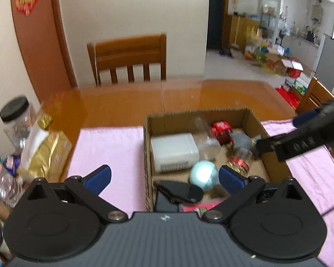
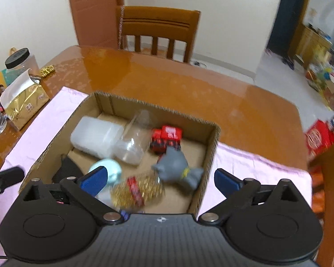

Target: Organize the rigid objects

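- The cardboard box point(image 2: 211, 146) sits on a pink cloth point(image 1: 113, 146) on the counter point(image 2: 167, 75). It holds the rigid things: a white plastic case point(image 2: 93, 136), a clear cup point(image 2: 135, 140) on its side, a red toy truck point(image 2: 165, 138), a grey toy figure point(image 2: 178, 169), a pale blue ball point(image 2: 110, 169) and a gold-filled jar point(image 2: 137, 191).
- The right hand-held gripper point(image 2: 160, 178) stands spread wide with nothing between its pads. It hangs over the box's near-right part, with the grey toy figure and the jar just ahead at 12 o'clock.
- The left hand-held gripper point(image 1: 164, 176) is also spread and empty, straddling the box's left wall. The ball lies just inside its right finger, at about 1 o'clock.
- In my judgement the right hand is nearer the figure, whose long axis runs from about 10 to 4 o'clock.
- Motion blur smears the jar and ball. A dark flat object point(image 1: 178, 191) at the box's near edge is partly cut off, and I cannot identify it.
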Demonstrator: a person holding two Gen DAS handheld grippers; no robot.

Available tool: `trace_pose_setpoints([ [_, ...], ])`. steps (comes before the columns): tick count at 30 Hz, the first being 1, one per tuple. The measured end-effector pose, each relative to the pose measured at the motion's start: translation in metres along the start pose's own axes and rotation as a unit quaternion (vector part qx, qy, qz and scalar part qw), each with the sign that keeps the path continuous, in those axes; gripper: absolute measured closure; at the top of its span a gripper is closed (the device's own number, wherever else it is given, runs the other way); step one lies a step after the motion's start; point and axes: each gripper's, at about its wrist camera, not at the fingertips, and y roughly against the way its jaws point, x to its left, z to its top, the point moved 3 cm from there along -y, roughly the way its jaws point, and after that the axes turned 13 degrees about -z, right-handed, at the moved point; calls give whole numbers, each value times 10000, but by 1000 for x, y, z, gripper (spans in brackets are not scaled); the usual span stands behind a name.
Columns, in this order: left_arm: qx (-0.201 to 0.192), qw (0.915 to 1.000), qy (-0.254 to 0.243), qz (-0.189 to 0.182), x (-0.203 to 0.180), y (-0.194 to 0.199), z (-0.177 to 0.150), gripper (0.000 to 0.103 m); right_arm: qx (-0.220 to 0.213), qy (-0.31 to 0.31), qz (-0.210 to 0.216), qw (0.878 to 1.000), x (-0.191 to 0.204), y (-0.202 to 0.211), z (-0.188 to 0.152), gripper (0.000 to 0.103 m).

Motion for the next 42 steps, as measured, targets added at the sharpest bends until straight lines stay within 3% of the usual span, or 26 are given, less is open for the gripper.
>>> trace_pose_setpoints([
  [8,260,9996,84,-3,-17,16,4,1,340,-572,-735,9951,1,52,-38,0],
  [18,550,9985,43,2,-33,23,4,1,425,-1269,-746,9882,-5,80,-59,0],
  [42,590,9982,55,120,-34,27,6,1,410,-1354,-745,9871,-4,85,-61,0],
])
